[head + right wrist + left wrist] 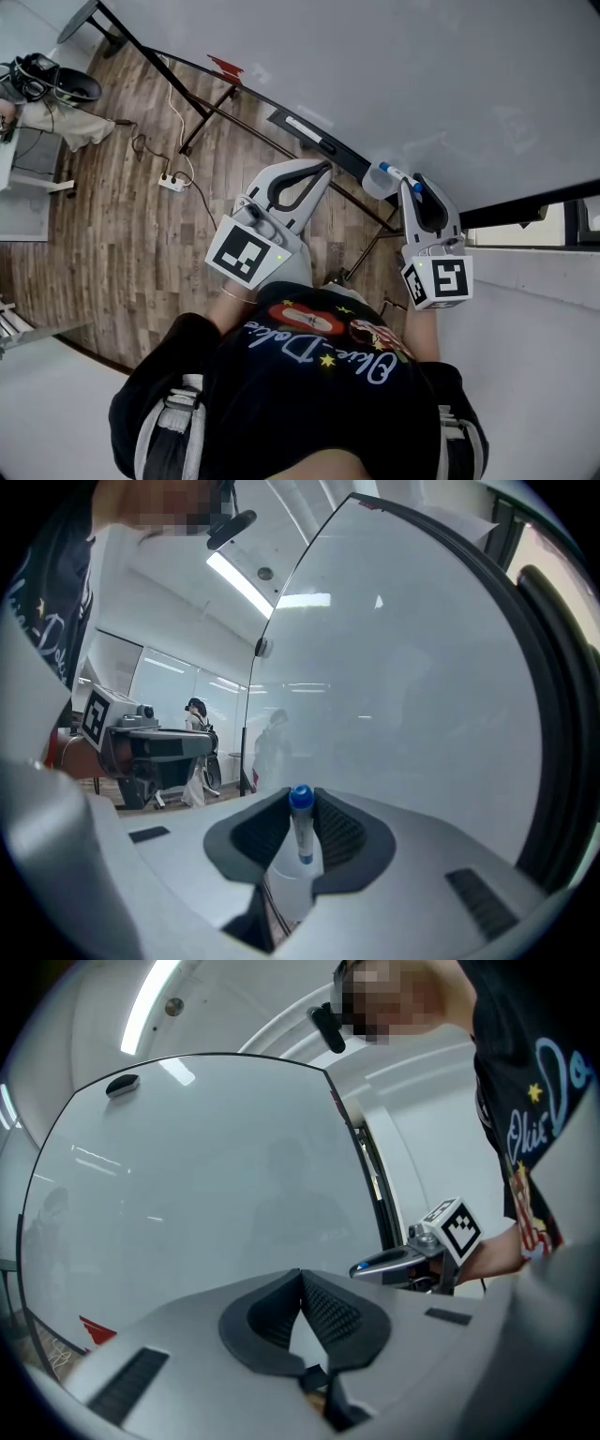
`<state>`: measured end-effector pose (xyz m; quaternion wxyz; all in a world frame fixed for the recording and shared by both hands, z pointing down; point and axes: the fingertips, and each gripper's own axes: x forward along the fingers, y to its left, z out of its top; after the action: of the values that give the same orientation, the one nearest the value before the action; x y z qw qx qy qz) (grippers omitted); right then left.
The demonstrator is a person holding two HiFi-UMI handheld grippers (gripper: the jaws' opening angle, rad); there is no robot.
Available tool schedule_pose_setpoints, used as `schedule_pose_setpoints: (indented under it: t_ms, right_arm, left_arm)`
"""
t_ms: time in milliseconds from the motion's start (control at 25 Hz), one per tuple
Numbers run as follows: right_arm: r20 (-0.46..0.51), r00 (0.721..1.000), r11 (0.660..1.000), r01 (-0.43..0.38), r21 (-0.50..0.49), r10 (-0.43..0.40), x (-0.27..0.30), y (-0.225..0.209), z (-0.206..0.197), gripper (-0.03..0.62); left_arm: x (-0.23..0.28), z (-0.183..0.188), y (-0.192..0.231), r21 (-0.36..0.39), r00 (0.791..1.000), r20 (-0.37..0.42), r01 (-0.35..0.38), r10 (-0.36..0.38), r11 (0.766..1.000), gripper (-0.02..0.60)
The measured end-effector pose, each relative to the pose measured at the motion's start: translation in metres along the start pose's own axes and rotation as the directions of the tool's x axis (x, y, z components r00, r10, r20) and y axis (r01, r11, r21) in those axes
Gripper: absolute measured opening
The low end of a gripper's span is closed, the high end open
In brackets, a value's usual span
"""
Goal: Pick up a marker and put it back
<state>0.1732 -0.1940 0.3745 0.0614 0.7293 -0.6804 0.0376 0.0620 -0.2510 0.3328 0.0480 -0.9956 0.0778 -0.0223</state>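
Plainly the marker (300, 829) is a light, stiff thing: a slim plastic barrel under a blue cap (300, 798). It is smooth and round, so I judge it apt to swivel between the pads if it is taken too near one end. The sound place to hold it is across the barrel just below the cap, with a modest squeeze (it will not crush, though a grip on the cap alone might pull the cap off).

The right tongs (302, 808) are closed on it in about that place. The ribbed pads press on either side of the barrel. The marker stands roughly upright between them, with the cap level with the tips and the lower end pointing down at a white cup (286, 885) directly beneath. I cannot tell whether that lower end is clear of the cup's rim.

The left tongs (301, 1277) are closed with nothing between them, their tips meeting. They face the whiteboard (394, 66) and stand well apart from the marker, off to the left of the right tongs.

Since so thin a barrel pivots easily, I judge that going back into the cup wants a straight descent with the marker kept upright.
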Motion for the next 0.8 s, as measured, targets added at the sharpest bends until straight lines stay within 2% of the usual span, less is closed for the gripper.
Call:
schedule_pose_setpoints:
  t_ms: [400,800]
  right_arm:
    - [0.053,0.998,1.000,-0.015,-0.021,0.016,-0.015,0.000,0.025,0.075]
    - [0.121,0.993,1.000,-0.014,-0.019,0.016,-0.045,-0.004,0.056,0.075]
  left_arm:
    - [-0.002,0.003,-0.007,-0.006,1.000,0.015,-0.011,0.011,1.000,0.005]
    - [0.003,0.013,-0.023,0.007,0.999,0.039,0.008,-0.008,1.000,0.003]
